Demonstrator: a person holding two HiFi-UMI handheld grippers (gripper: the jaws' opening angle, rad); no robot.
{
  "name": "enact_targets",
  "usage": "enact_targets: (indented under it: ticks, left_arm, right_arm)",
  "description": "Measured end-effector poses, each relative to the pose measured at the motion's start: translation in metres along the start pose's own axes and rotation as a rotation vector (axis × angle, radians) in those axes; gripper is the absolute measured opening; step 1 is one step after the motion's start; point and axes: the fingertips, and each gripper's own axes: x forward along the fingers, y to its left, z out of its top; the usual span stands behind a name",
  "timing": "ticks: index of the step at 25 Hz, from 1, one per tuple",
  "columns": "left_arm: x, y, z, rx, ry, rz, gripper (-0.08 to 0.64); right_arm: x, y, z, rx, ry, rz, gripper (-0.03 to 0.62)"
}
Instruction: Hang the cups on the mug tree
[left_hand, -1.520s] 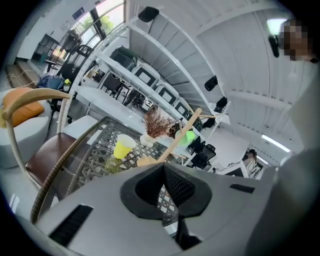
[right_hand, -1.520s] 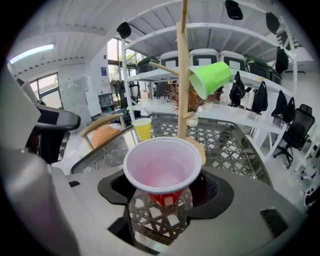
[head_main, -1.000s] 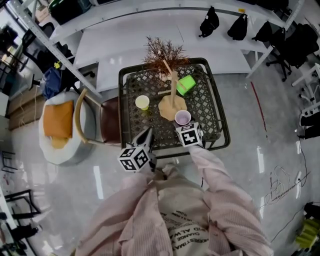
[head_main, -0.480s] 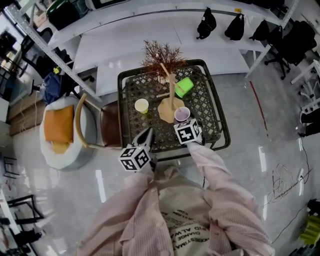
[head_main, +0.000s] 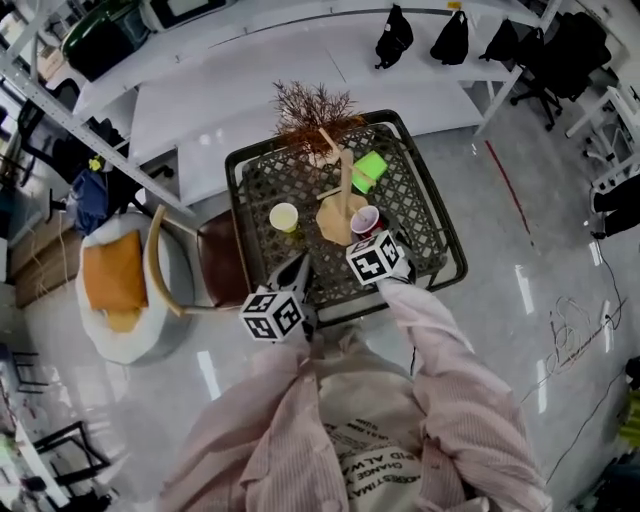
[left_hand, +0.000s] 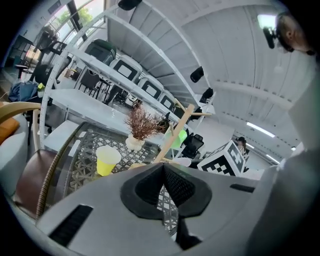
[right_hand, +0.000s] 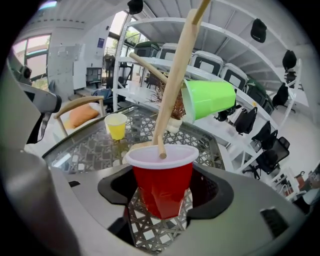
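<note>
A wooden mug tree stands mid-table on the black lattice table. A green cup hangs tilted on one of its upper pegs. My right gripper is shut on a red cup, held upright beside the tree's base, with a low peg's tip just over the cup's white mouth. A yellow cup stands upright on the table to the left of the tree. My left gripper hangs shut and empty over the table's near edge, its pads meeting at the tips.
A dried plant in a white pot stands at the table's far edge behind the tree. A brown-seated chair and a round seat with an orange cushion lie to the left. White shelving with hanging black bags runs behind.
My right gripper has carried the red cup forward, closer to the mug tree, so the low peg now sits over its mouth. The left gripper has barely moved.
</note>
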Motion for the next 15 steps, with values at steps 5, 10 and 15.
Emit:
enact_targets:
  ticks: [5, 10, 15]
  left_arm:
    - [0.003, 0.009, 0.003, 0.015, 0.048, -0.051, -0.002]
    - [0.007, 0.016, 0.004, 0.019, 0.082, -0.087, -0.002]
    - [0.011, 0.023, 0.006, 0.021, 0.094, -0.105, -0.002]
  right_arm:
    - [0.002, 0.002, 0.009, -0.071, 0.022, -0.061, 0.302]
    - [0.003, -0.003, 0.016, -0.157, 0.046, -0.122, 0.301]
    - [0.006, 0.0, 0.02, -0.257, 0.066, -0.154, 0.301]
